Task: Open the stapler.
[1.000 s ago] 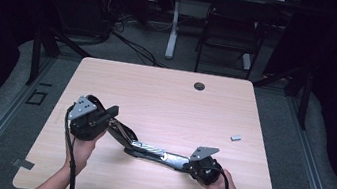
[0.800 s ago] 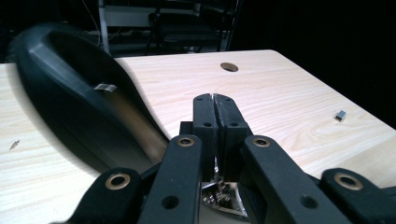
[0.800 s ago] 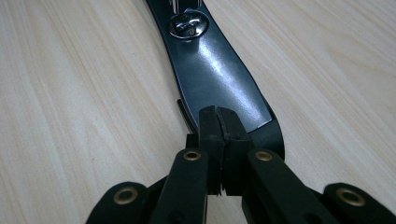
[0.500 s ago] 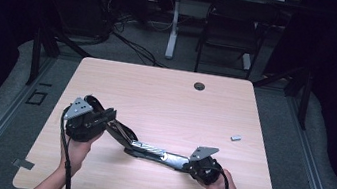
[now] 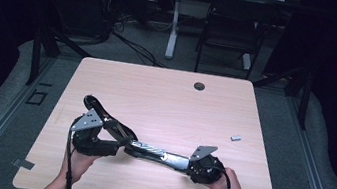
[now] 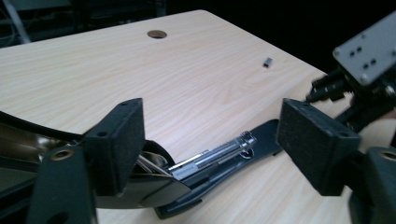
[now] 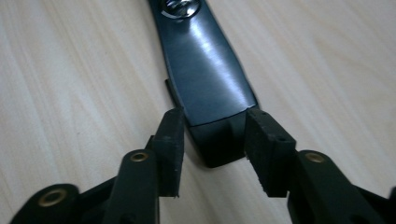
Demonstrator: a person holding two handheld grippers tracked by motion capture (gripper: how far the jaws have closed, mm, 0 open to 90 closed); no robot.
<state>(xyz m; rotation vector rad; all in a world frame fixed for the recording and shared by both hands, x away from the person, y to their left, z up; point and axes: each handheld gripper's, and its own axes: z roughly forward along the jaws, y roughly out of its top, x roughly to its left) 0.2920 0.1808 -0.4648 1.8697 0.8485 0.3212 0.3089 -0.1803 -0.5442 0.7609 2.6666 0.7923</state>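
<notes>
Lying unlabelled, the stapler (image 5: 148, 149) sits between both just-opened grippers, left gripper (image 6: 210, 144) and right gripper (image 7: 215, 149).

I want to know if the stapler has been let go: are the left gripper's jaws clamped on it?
No: in the left gripper view the left gripper has its jaws wide apart, having just opened, with the stapler lying loose between them.

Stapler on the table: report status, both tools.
Left tool open, jaws just opened, astride the stapler top end. Right tool just opened, pads flanking the base end with a small gap. Small grey piece lies clear to the right.
</notes>
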